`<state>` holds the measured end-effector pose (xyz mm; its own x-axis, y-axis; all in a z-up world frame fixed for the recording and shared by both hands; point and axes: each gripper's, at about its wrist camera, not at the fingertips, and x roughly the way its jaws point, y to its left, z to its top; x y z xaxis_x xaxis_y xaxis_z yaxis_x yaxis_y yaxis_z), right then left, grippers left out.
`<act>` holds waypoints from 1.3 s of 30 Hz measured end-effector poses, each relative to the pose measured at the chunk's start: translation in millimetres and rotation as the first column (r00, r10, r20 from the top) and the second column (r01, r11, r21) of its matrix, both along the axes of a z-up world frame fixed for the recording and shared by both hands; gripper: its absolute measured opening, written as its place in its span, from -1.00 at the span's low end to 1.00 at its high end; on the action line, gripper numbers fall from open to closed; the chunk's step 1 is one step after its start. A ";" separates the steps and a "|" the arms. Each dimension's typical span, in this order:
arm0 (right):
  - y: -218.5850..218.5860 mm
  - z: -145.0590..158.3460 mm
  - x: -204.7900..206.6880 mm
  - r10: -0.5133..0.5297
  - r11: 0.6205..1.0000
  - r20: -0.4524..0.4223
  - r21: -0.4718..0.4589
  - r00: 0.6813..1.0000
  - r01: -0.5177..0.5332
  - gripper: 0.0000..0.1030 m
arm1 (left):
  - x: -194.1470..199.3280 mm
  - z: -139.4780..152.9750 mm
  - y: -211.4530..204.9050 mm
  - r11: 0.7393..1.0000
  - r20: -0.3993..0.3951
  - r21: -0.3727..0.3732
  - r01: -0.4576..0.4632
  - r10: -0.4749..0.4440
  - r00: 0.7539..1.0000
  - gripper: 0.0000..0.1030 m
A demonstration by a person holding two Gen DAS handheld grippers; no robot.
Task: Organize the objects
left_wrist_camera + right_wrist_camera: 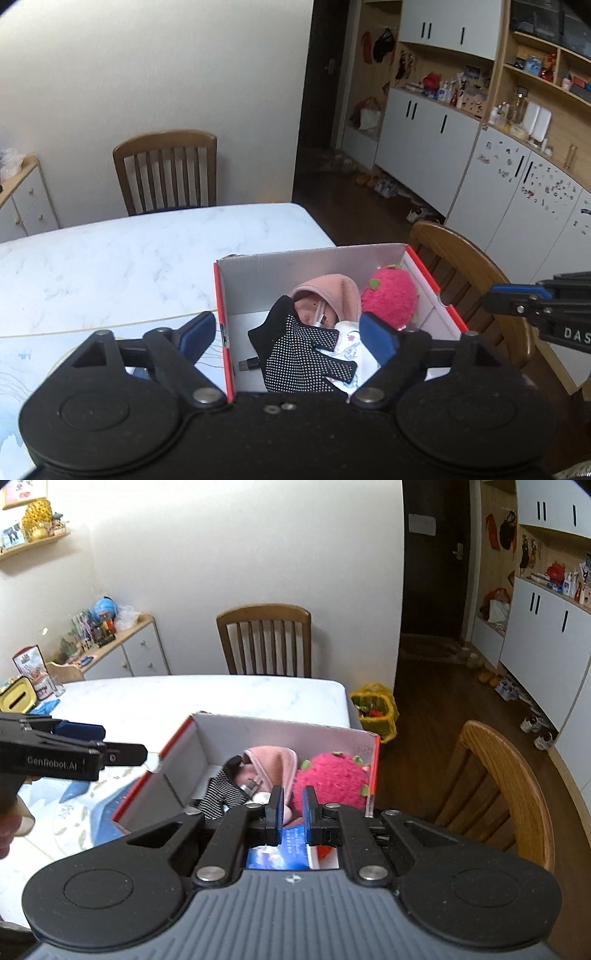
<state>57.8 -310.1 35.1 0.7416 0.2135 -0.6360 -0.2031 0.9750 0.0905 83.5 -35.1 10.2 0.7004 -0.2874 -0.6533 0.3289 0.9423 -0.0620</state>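
So the cardboard box sits on the white marble table, at its near right corner, and the stuff is already in it: a black dotted glove on top, a pink knit hat behind it, a fuzzy pink strawberry plush at the far right, plus a little black USB adapter on the box floor to the left.

The left gripper hangs over the near edge of the box with its blue pads spread wide apart, nothing pinched between them; the glove just lies underneath. The right gripper has its pads close together, only a thin gap showing, and nothing is gripped that I can see.

The left wrist view shows the glove's dots and the adapter clearly. The right wrist view hides most of that behind its own fingers, but gives you a blue-and-white packet in the near end of the box, a yellow bag on the floor past the table, and clutter on the low cabinet far left.

One wooden chair stands at the far side, another wooden chair just right of the box.
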 end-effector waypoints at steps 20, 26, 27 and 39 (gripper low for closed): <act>27.9 2.1 -39.7 0.055 0.998 0.065 0.021 0.996 -0.056 0.13 | -45.6 2.1 8.0 0.999 0.061 -0.019 0.048 -0.047 0.997 0.98; 25.6 0.5 -49.9 0.028 0.998 0.077 0.051 0.997 -0.032 0.40 | -49.7 0.2 10.7 0.997 0.049 -0.047 0.060 -0.058 0.997 0.98; 25.0 0.5 -51.7 0.026 0.998 0.078 0.055 0.997 -0.030 0.45 | -50.3 -0.4 10.9 0.997 0.047 -0.052 0.060 -0.057 0.997 0.98; 22.1 3.2 -67.1 0.006 0.997 0.106 0.073 0.994 -0.014 0.62 | -60.6 -3.0 7.7 0.998 0.056 -0.053 0.042 -0.039 0.998 0.98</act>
